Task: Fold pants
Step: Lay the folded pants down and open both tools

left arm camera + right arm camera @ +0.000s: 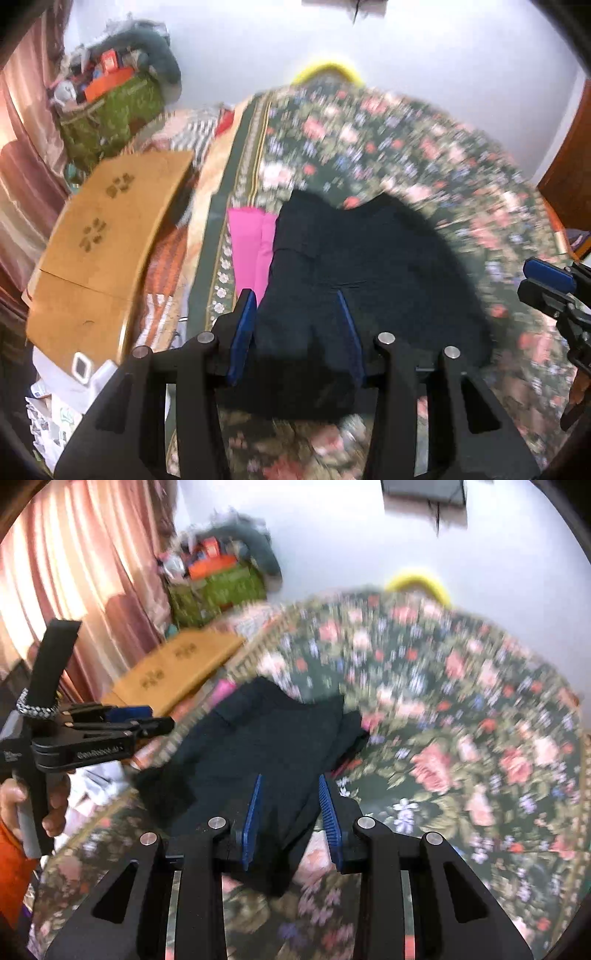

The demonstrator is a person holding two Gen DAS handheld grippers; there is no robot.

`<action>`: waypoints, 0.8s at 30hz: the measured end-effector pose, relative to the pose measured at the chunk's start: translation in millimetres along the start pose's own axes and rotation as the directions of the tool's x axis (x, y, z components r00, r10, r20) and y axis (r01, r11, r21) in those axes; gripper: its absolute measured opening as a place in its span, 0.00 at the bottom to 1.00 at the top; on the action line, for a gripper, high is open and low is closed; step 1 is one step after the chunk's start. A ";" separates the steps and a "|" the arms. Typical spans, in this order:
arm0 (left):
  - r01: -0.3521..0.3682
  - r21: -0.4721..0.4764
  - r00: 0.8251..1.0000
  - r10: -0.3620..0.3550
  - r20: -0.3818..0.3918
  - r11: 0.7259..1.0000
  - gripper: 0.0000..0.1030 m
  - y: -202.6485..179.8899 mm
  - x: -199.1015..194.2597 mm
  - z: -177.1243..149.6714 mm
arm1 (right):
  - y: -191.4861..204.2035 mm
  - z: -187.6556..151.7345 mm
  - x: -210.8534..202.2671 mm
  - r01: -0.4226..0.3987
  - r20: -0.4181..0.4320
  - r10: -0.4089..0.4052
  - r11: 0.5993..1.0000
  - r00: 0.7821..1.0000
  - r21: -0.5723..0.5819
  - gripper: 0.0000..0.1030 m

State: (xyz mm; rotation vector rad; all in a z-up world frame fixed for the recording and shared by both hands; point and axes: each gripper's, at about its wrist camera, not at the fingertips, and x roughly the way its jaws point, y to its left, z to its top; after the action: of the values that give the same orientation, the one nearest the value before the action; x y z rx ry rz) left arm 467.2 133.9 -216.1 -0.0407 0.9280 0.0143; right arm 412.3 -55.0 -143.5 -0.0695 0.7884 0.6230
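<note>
The dark navy pants (354, 266) lie on the bed, spread over a floral bedspread (388, 147) of pink and red roses on deep green. In the left wrist view they fill the middle of the frame, with a strip of bright pink cloth (247, 251) just beside them at about nine o'clock. Both views are smeared with motion blur, so the folds of the fabric are hard to read.

The left tongs (297, 332) stand wide apart, their blue pads either side of the near edge of the pants; whether they touch the cloth I cannot tell. The right tongs (290, 819) are likewise parted, hanging over the near corner of the pants (258, 738), nothing pinched between them.

From the right wrist view the left tongs (147, 720) show at nine o'clock, seen side-on, gripped by a bare hand (37, 805) with an orange sleeve below it. From the left wrist view the right tongs (546, 284) sit at three o'clock, off the pants' edge.

At ten o'clock a flat cardboard box (107, 229) lies beside the bed, a green patterned bag (110, 110) heaped with clutter behind it, pink curtains (74, 572) beyond. Something yellow (328, 70) peeks over the far end of the bed.
</note>
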 end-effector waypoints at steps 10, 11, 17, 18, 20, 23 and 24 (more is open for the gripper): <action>0.017 0.071 0.941 -0.040 0.335 0.997 0.43 -44.6 -209.1 -42.7 | 68.6 -4.3 -179.9 -0.023 0.339 0.046 0.997 0.940 -0.071 0.27; 0.021 0.079 0.927 -0.048 0.371 0.997 0.43 -49.9 -232.9 -52.2 | 77.6 -8.3 -198.3 -0.031 0.366 0.058 0.996 0.929 -0.078 0.27; 0.024 0.090 0.852 -0.068 0.519 0.996 0.43 -68.8 -325.9 -100.3 | 119.2 -34.7 -266.3 -0.010 0.486 0.066 0.993 0.871 -0.118 0.27; 0.022 0.085 0.841 -0.064 0.538 0.996 0.43 -70.5 -340.6 -109.9 | 125.4 -40.4 -275.7 -0.005 0.501 0.065 0.993 0.863 -0.120 0.27; 0.008 0.078 0.814 -0.052 0.578 0.997 0.44 -74.0 -363.5 -127.6 | 138.0 -53.5 -293.7 0.008 0.531 0.054 0.993 0.845 -0.115 0.27; 0.005 0.071 0.782 -0.049 0.622 0.997 0.53 -78.2 -390.1 -152.0 | 149.6 -68.4 -308.1 0.041 0.557 0.029 0.993 0.830 -0.113 0.30; 0.009 0.067 0.776 -0.049 0.629 0.998 0.56 -78.9 -397.3 -158.5 | 154.1 -72.5 -311.1 0.058 0.567 0.013 0.993 0.824 -0.106 0.36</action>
State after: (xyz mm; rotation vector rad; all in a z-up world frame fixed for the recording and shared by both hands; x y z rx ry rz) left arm 104.7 50.6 9.2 0.0078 0.2449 -0.0285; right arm 114.4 -104.1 42.7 0.0007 0.1670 0.6237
